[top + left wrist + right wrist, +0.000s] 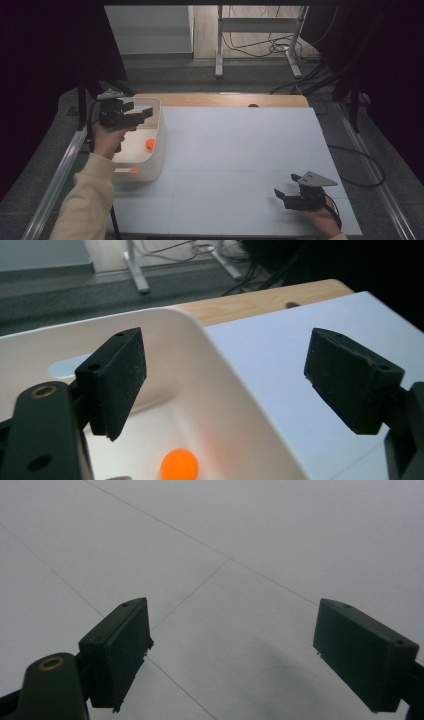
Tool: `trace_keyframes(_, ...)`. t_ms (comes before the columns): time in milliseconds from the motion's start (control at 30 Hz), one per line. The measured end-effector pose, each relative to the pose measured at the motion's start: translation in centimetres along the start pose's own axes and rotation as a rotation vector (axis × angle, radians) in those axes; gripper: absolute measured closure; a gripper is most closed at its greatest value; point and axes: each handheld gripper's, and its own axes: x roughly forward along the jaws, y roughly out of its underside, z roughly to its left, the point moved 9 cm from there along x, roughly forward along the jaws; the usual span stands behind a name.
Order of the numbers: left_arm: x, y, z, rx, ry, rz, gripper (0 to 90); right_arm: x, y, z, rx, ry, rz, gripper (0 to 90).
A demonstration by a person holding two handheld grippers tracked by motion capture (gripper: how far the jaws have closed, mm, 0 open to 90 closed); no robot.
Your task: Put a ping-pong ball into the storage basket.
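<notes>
Left hand-held gripper (225,385) | jaws apart, empty | above white bin (240,390) | orange ball (179,465) inside

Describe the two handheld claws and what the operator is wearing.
Both are black pistol-shaped units: the left claw and right claw each carry a grey three-cornered plate on top and flat rectangular black pads. A black cable trails from the left one. The left arm wears a cream long sleeve.

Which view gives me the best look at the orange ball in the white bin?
The left gripper view: the orange ball lies close and large on the floor of the white bin, below the open fingers. The high view shows it as a small orange dot by the bin's right wall. The right gripper view faces bare table.
</notes>
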Motion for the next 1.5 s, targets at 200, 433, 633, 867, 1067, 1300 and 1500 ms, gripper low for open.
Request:
trace_keyframes(200,-0.7,0.3,-3.5,0.052,0.1,-0.023,18.3,0.0,0.0,0.0,0.001,0.002,0.001,15.7)
trace_keyframes(433,-1.2,0.9,-6.1,0.084,0.174,-0.046,18.1,0.0,0.0,-0.1,-0.001,0.007,0.002,15.7)
trace_keyframes(633,-1.1,2.0,-7.9,0.108,0.219,-0.052,18.1,0.0,0.1,0.0,0.001,0.006,0.003,15.6)
trace_keyframes(867,-1.1,3.0,-9.8,0.144,0.252,-0.054,18.1,0.0,0.1,-0.1,0.0,0.006,0.003,15.6)
trace_keyframes(1067,-0.9,4.6,-11.5,0.178,0.281,-0.042,18.1,0.0,0.1,-0.1,-0.002,0.005,0.006,15.6)
trace_keyframes(1300,-0.6,6.5,-13.1,0.194,0.309,-0.04,17.9,0.0,0.2,-0.1,-0.001,0.008,0.005,15.7)
trace_keyframes(1500,-0.2,8.7,-14.2,0.217,0.319,-0.029,17.8,-0.1,0.1,-0.1,0.003,0.009,0.0,15.7)
